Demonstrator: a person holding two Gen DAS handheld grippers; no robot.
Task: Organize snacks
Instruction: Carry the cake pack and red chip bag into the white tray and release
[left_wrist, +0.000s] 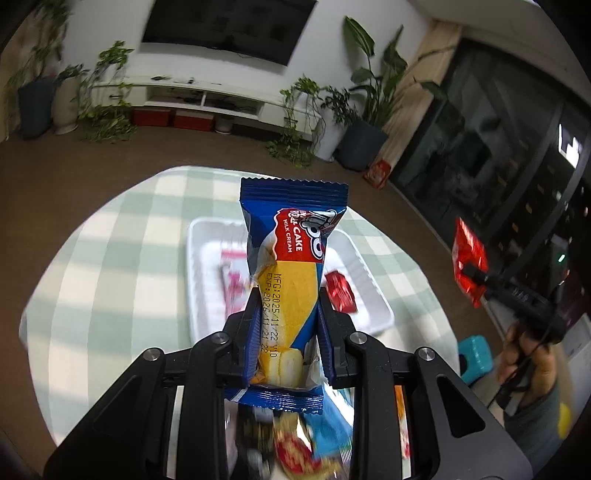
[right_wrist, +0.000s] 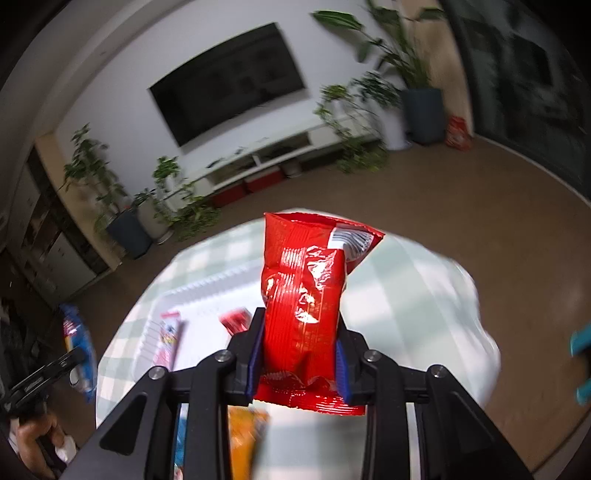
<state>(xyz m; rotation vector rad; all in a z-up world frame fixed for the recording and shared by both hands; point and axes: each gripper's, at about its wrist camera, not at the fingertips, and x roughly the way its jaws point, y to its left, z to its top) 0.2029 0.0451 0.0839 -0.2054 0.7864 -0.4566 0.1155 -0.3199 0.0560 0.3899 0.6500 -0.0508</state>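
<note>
My left gripper (left_wrist: 286, 314) is shut on a blue and yellow roll cake packet (left_wrist: 291, 258), held upright above the round table. My right gripper (right_wrist: 299, 332) is shut on a red snack bag (right_wrist: 306, 295), also lifted over the table. The right gripper and its red snack bag (left_wrist: 468, 264) show at the right edge of the left wrist view. A white tray (left_wrist: 201, 258) lies on the checked tablecloth beyond both grippers. In it lie a pink packet (left_wrist: 232, 284) and a small red packet (left_wrist: 340, 291). The same pink packet (right_wrist: 168, 341) and small red packet (right_wrist: 233, 320) appear in the right wrist view.
Loose snacks (left_wrist: 299, 443) lie on the table's near side under the left gripper, and an orange packet (right_wrist: 243, 439) lies under the right one. A turquoise stool (left_wrist: 476, 356) stands on the floor at the right. Potted plants and a TV cabinet line the far wall.
</note>
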